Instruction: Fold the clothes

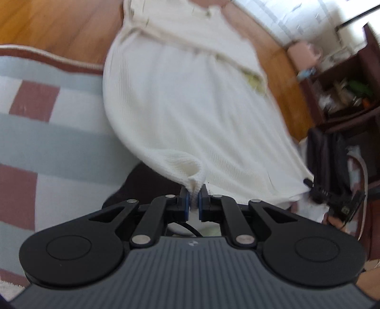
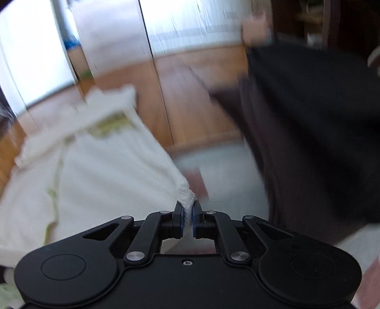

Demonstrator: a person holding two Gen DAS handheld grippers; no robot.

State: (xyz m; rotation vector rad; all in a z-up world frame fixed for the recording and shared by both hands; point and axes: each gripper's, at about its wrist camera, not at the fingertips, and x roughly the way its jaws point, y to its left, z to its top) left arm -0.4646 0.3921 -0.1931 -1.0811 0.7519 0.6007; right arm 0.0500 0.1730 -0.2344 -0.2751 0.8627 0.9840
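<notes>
Between both grippers' jaws: white knit garment [image 1: 190, 114], pinched L & R.

A wood floor [image 1: 47, 21] of warm orange-brown boards runs across the room. On it lies a rug [image 1: 71, 123] in pale blue-grey and white blocks with brick-red squares and a red border. To one side stands a dark wooden shelf [image 1: 344, 78] — cluttered with small items too blurred to name. Pale walls [image 2: 190, 21] and tall white panels [image 2: 35, 47] catch bright daylight; a thin dark pole [image 2: 152, 59] crosses them.
</notes>
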